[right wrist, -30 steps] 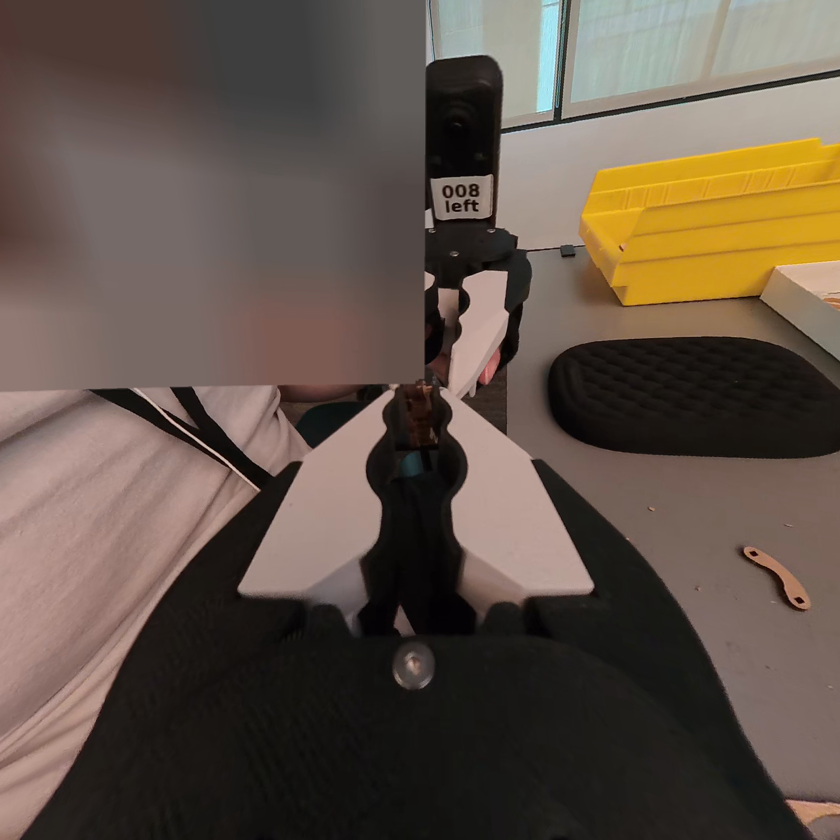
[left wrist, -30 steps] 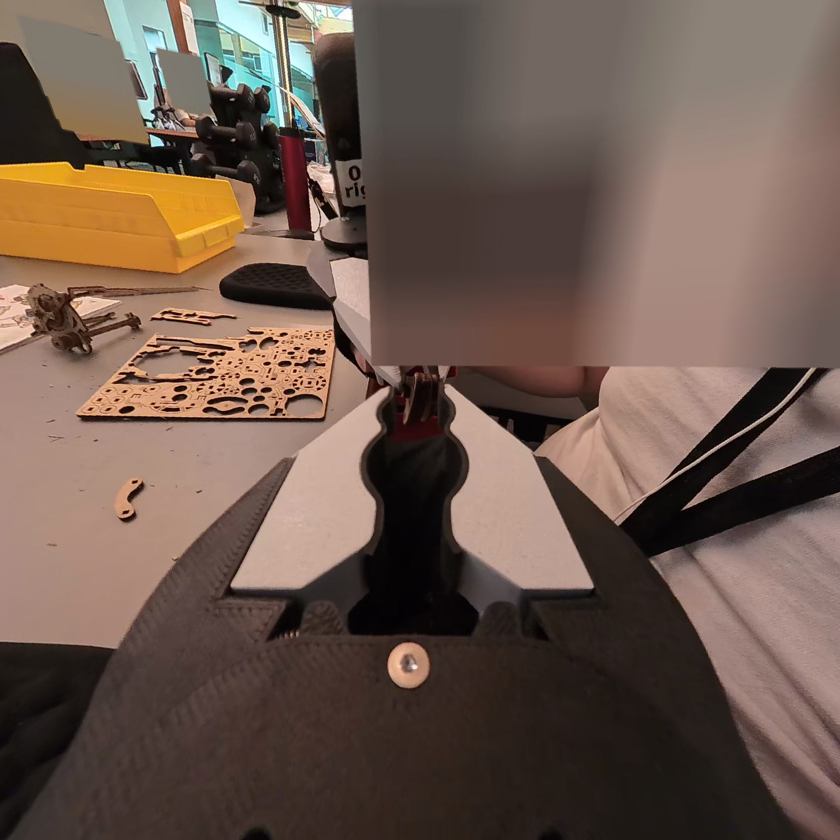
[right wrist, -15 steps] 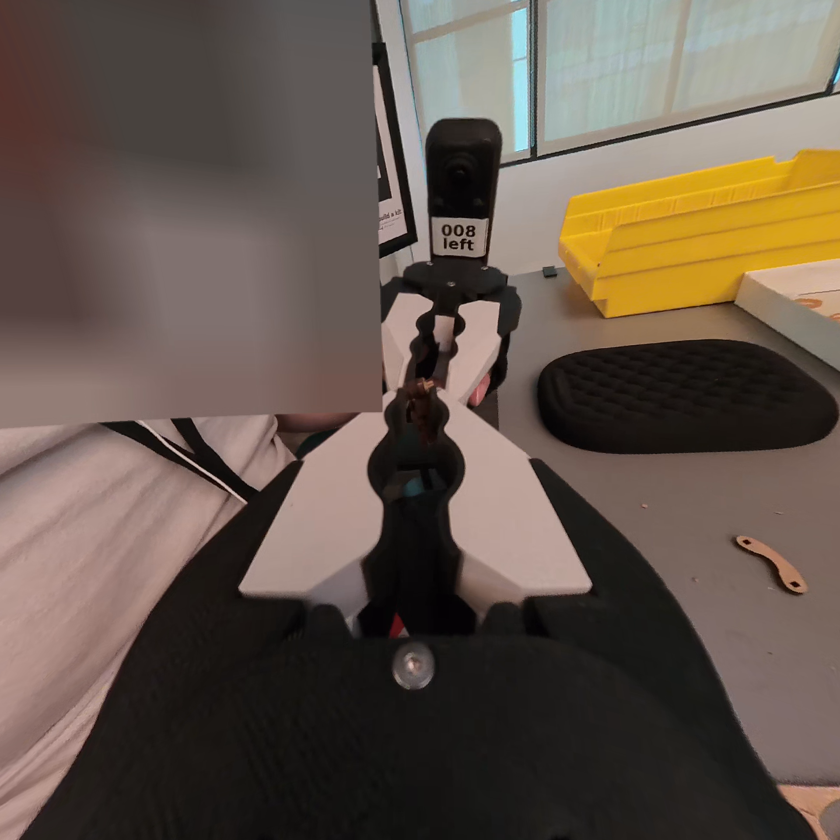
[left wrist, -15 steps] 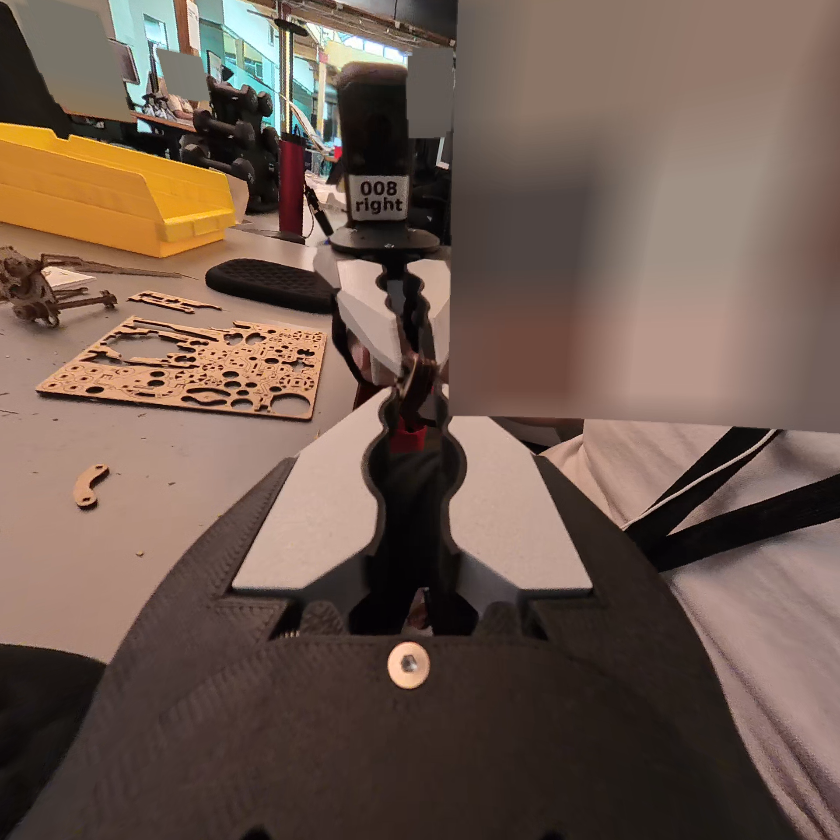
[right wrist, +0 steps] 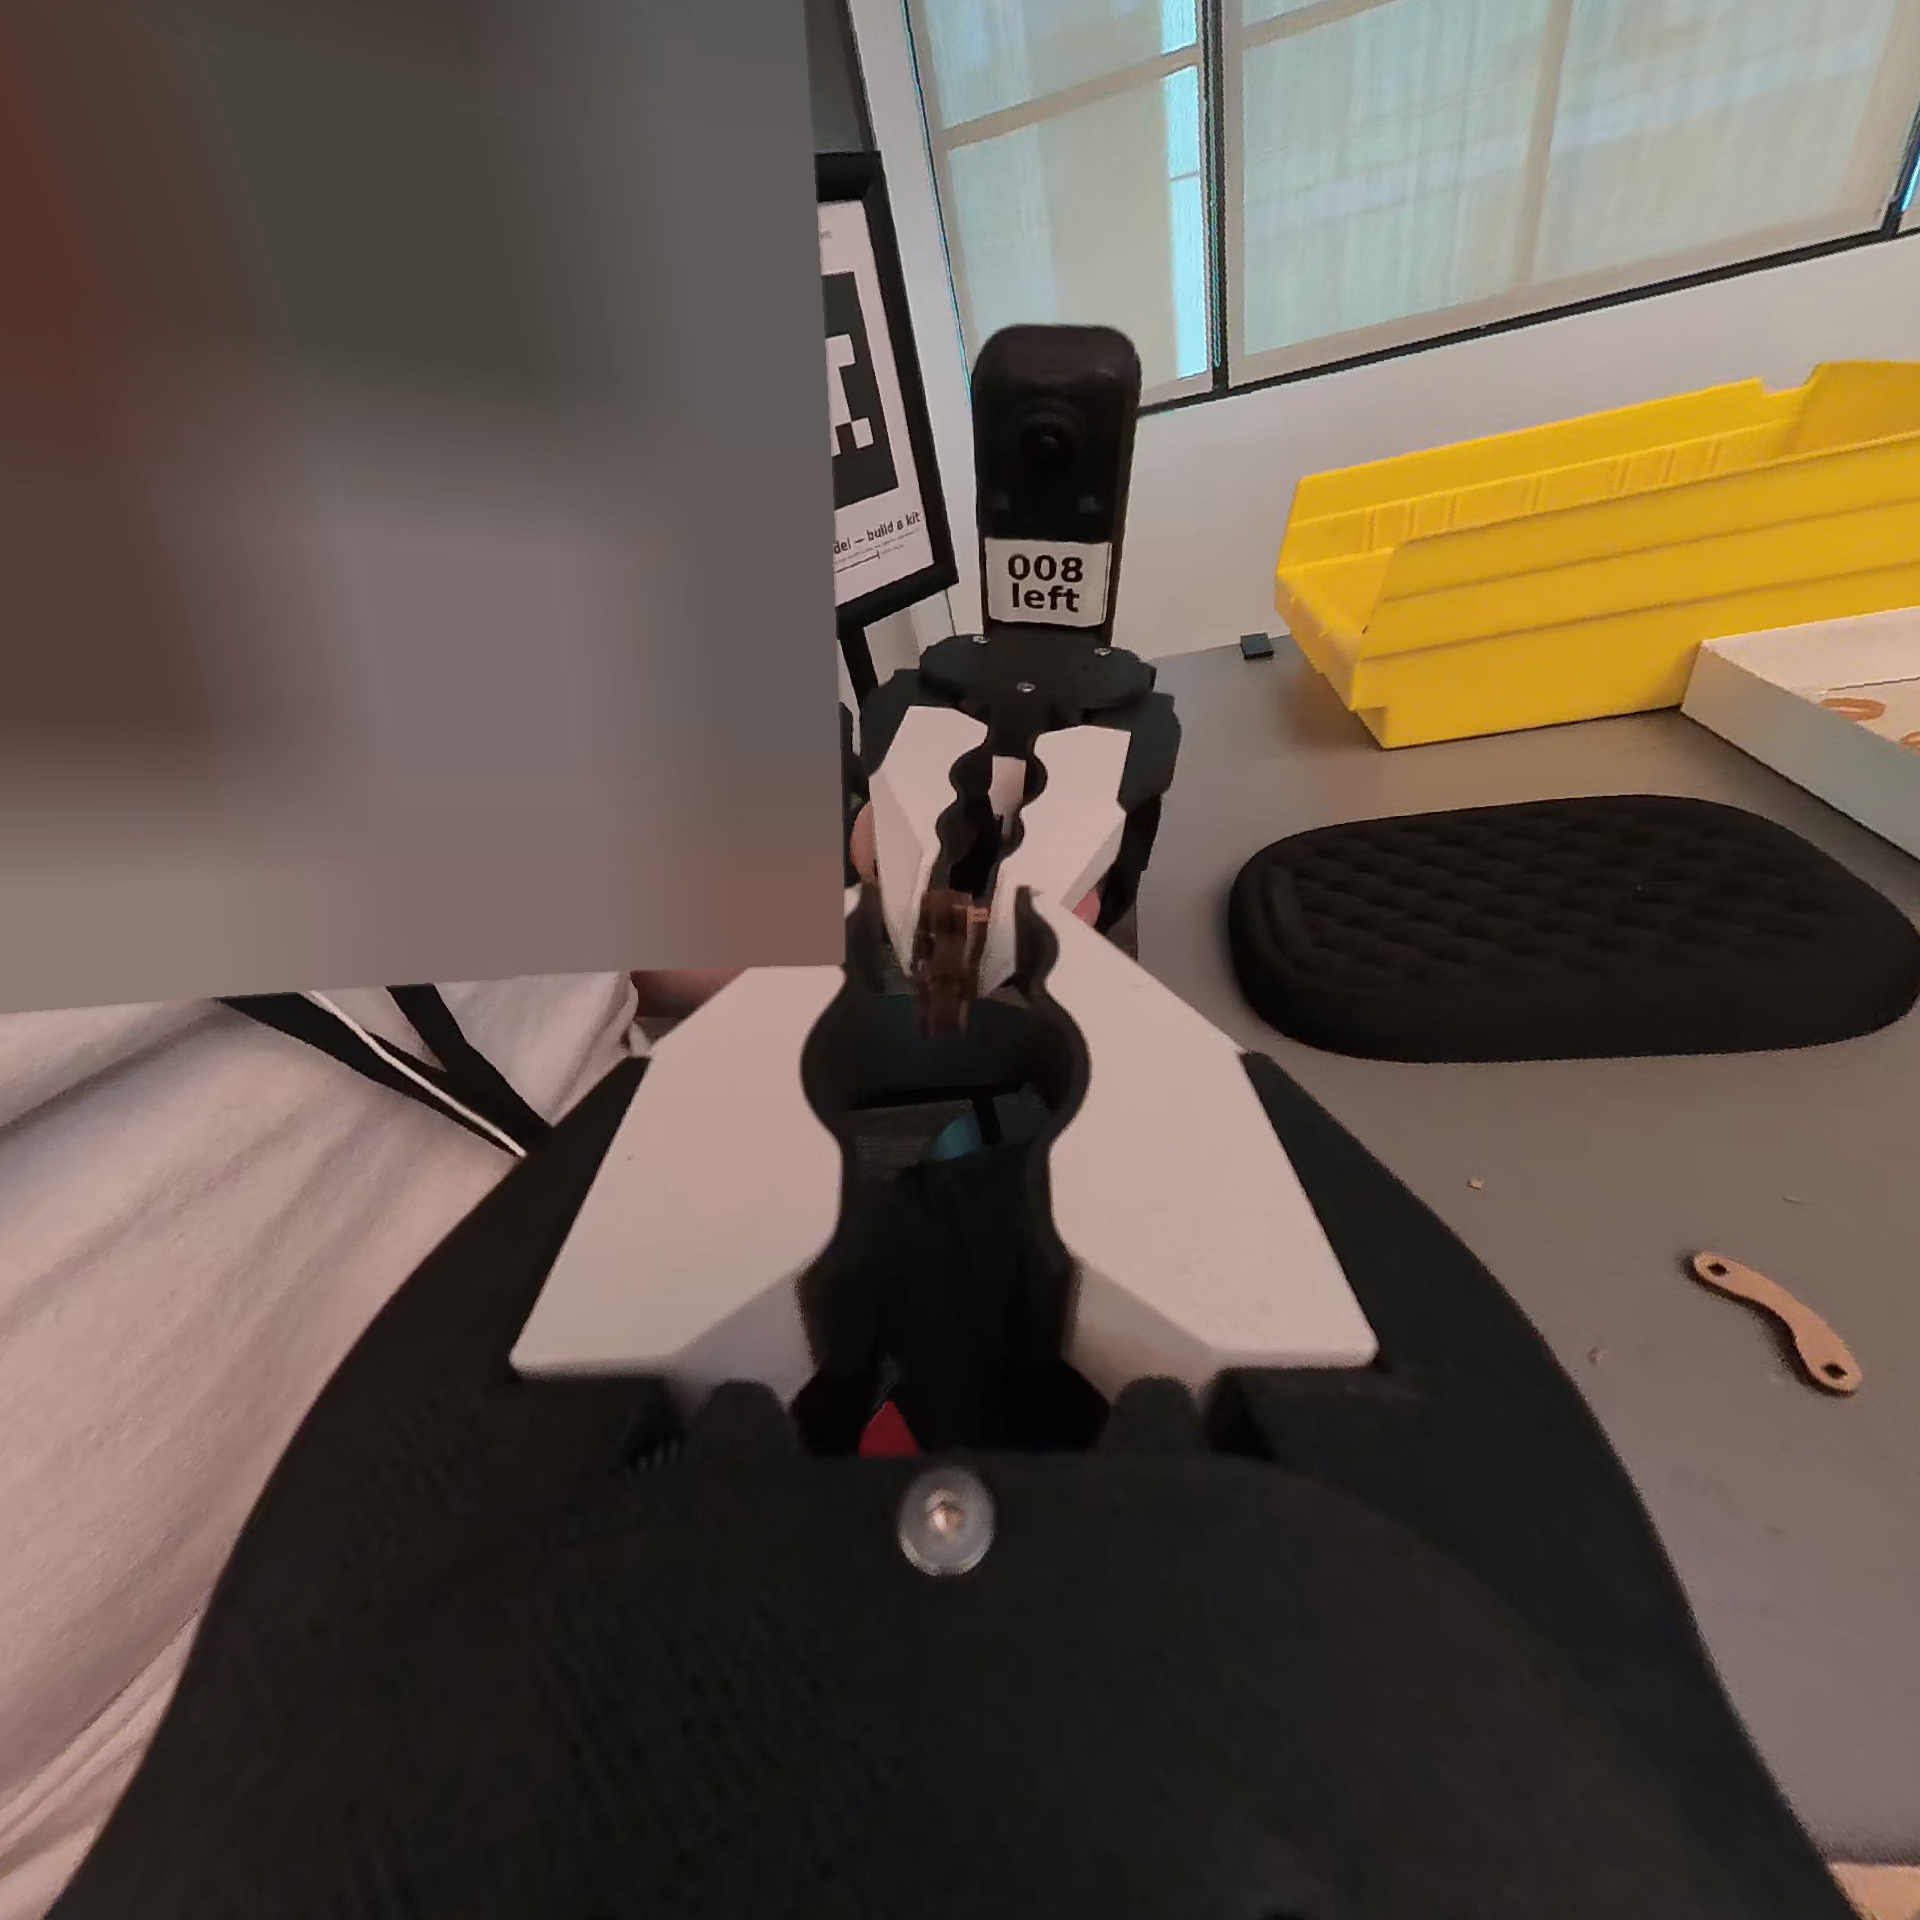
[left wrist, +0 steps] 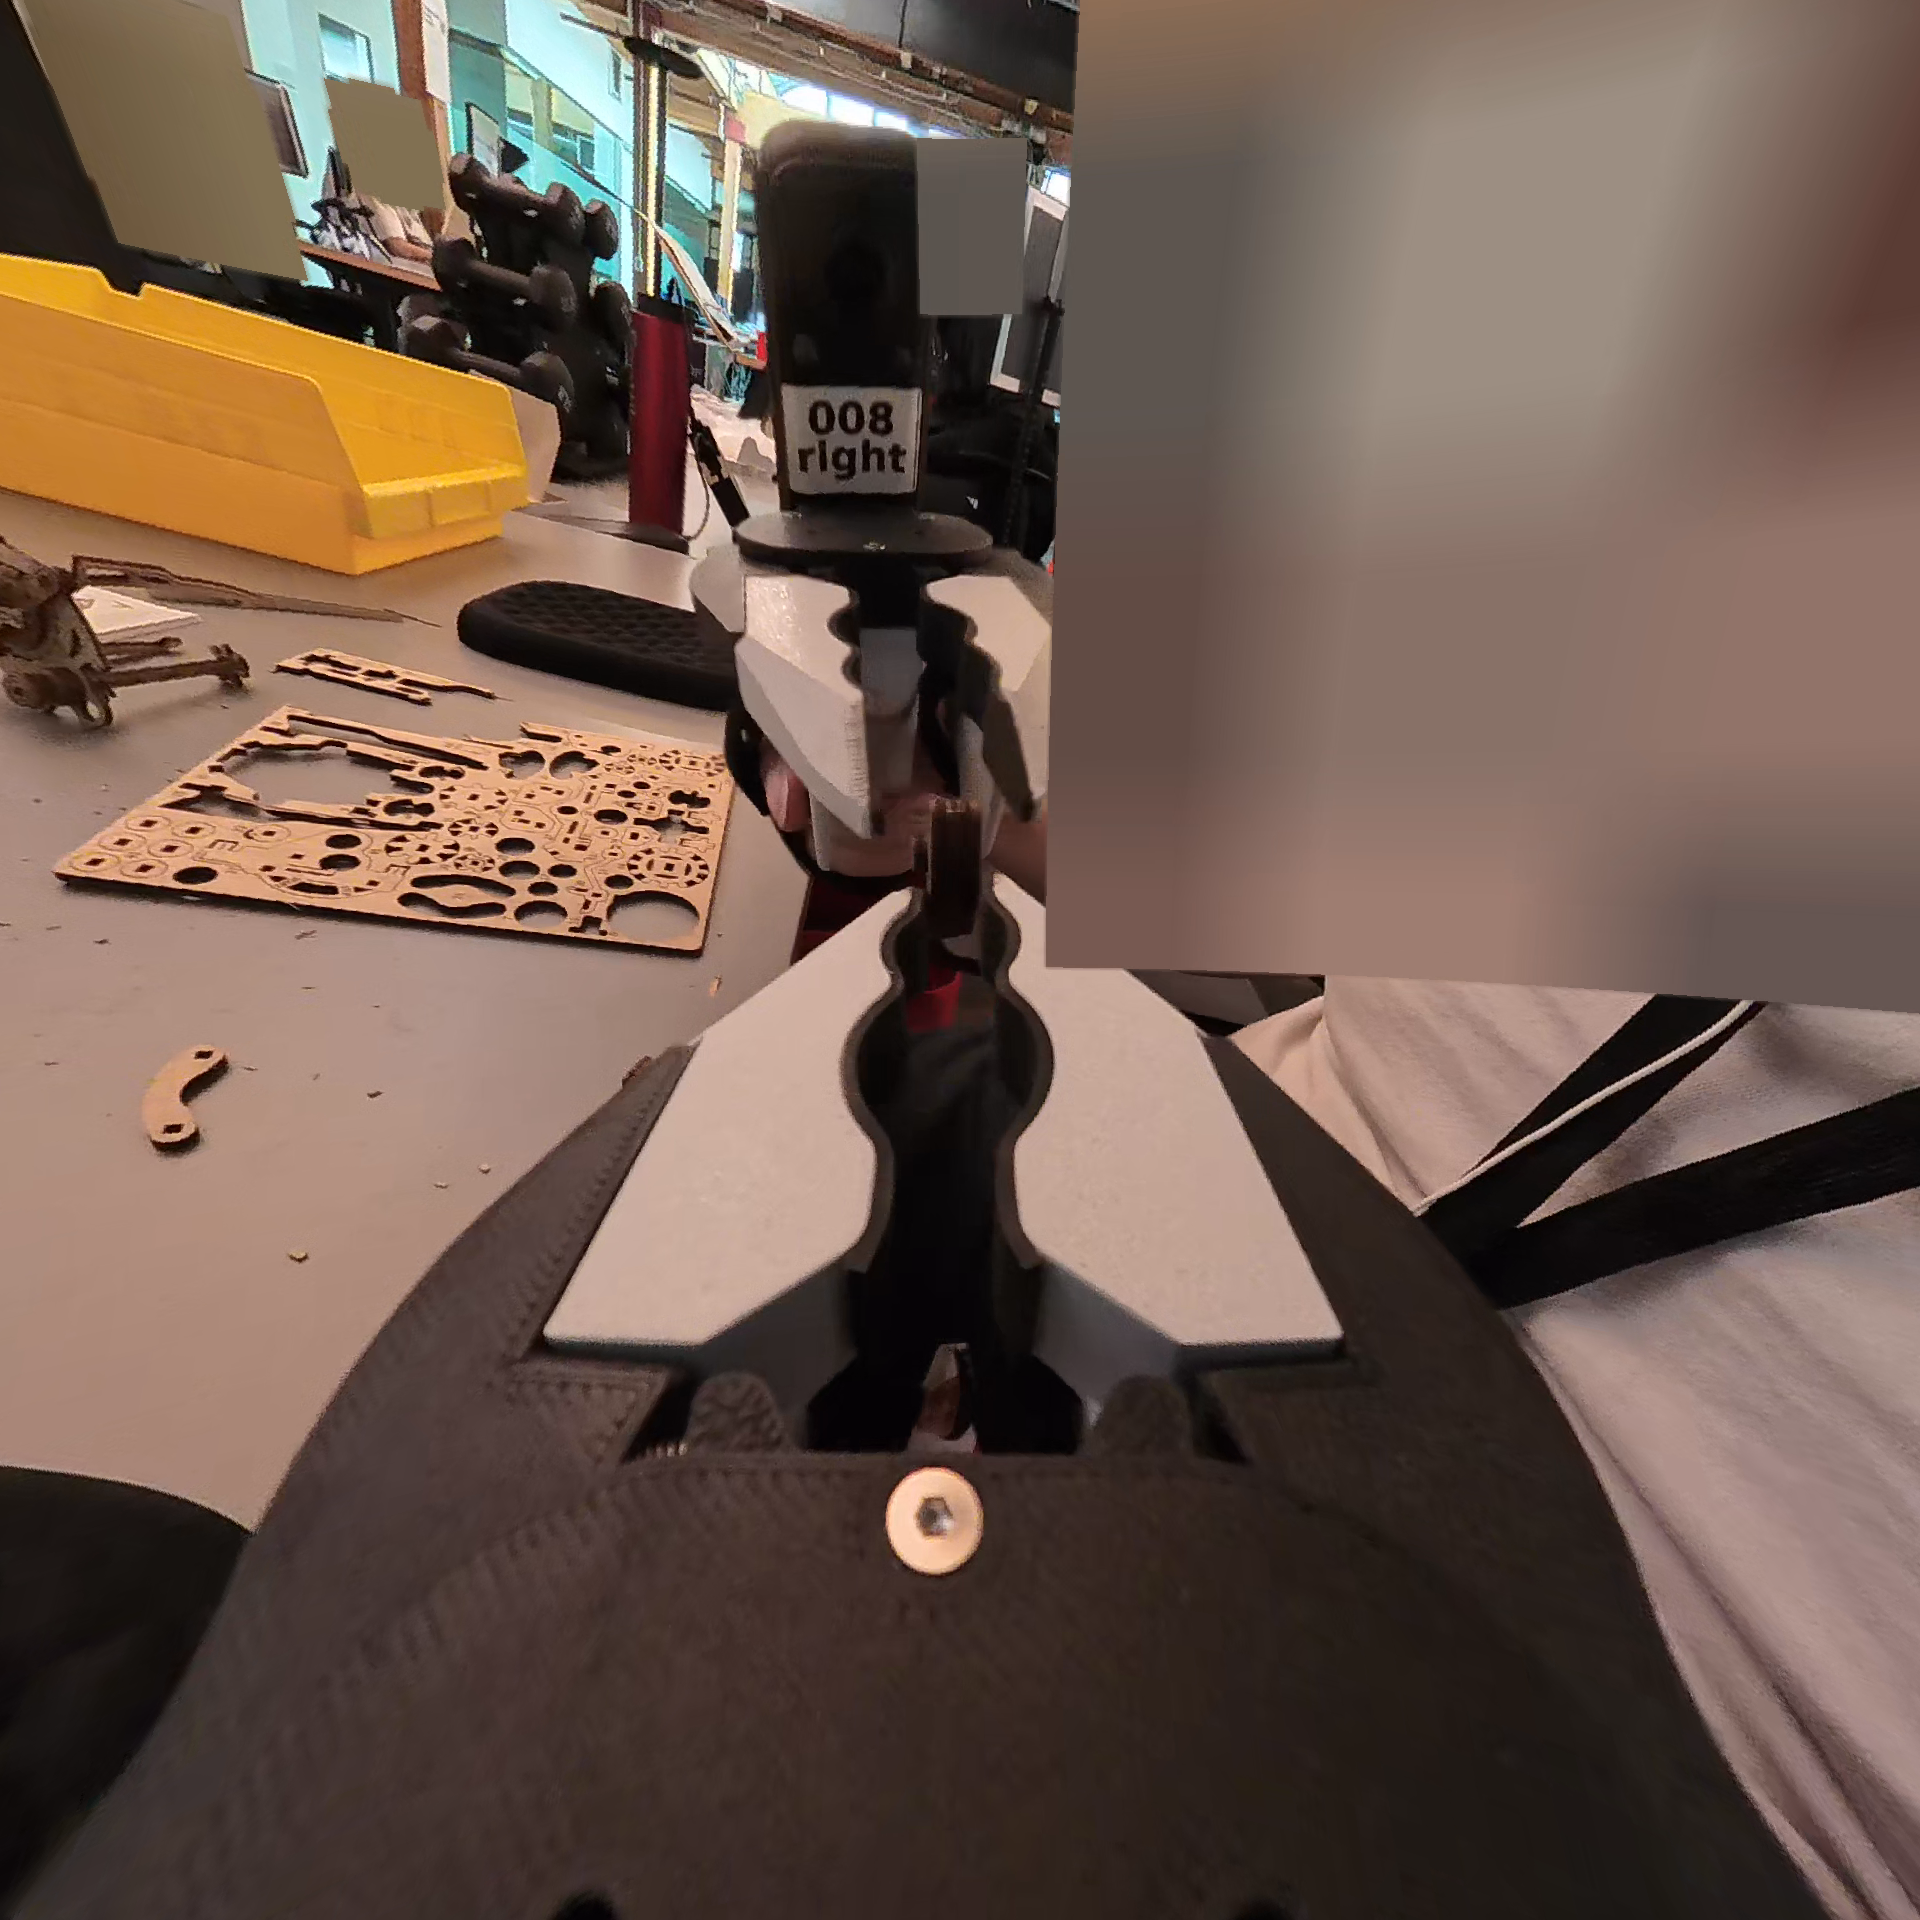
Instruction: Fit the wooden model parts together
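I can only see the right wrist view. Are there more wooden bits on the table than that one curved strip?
Observer: Yes. The left wrist view shows a flat wooden sheet with many shapes punched out, lying on the grey table.
Operator: Is anything already built?
Observer: A small, dark, partly built model lies at that view's left edge, beyond the sheet.
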Motion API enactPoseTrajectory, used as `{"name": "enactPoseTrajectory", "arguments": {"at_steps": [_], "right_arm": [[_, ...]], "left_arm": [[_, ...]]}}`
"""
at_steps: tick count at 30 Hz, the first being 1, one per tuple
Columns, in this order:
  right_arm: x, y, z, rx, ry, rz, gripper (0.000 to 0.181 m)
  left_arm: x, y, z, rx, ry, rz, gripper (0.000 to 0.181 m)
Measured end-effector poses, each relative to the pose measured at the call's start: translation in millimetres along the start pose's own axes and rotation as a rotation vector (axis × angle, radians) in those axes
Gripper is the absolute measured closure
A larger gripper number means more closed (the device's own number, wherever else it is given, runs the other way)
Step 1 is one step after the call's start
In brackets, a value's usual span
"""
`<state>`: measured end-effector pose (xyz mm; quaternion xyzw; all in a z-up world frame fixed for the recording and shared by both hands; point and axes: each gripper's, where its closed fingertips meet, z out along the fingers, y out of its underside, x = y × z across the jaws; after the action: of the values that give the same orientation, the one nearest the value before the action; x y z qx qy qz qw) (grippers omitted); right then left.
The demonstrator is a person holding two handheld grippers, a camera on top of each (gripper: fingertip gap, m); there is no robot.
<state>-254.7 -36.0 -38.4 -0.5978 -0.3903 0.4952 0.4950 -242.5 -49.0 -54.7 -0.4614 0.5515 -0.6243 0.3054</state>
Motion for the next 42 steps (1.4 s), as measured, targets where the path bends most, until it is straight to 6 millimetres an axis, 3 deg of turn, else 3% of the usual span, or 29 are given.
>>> {"name": "enactPoseTrajectory", "arguments": {"at_steps": [7, 11, 18, 25, 27, 29, 30, 32, 35, 42], "right_arm": [[1, 9, 12, -0.059, 0.061, -0.056, 0.154], [2, 0, 10, -0.010, 0.118, -0.087, 0.170], [0, -2, 12, -0.004, 0.107, -0.061, 0.169], [-2, -4, 12, -0.008, 0.157, -0.177, 0.171], [-4, -3, 12, -0.019, 0.174, -0.243, 0.170], [-2, -5, 10, -0.020, 0.218, -0.301, 0.170], [-3, -6, 9, -0.019, 0.227, -0.329, 0.170], [-7, -8, 9, -0.018, 0.218, -0.368, 0.170], [-12, -5, 11, -0.031, 0.202, -0.397, 0.170], [-18, -6, 10, -0.016, 0.177, -0.386, 0.170]], "left_arm": [[-1, 3, 2, -0.016, -0.022, 0.008, 0.175], [0, -1, 1, 0.001, -0.030, 0.032, 0.175], [2, -5, 0, 0.010, -0.045, 0.073, 0.175], [2, -7, 0, 0.017, -0.065, 0.116, 0.174], [-3, -5, -2, 0.004, -0.105, 0.134, 0.161], [-3, -4, -3, -0.017, -0.107, 0.137, 0.121], [0, -5, -2, -0.015, -0.091, 0.144, 0.117], [8, -9, 3, -0.013, -0.078, 0.197, 0.121], [13, -18, 7, 0.004, -0.122, 0.328, 0.143], [19, -19, 11, -0.009, -0.131, 0.385, 0.145]]}}
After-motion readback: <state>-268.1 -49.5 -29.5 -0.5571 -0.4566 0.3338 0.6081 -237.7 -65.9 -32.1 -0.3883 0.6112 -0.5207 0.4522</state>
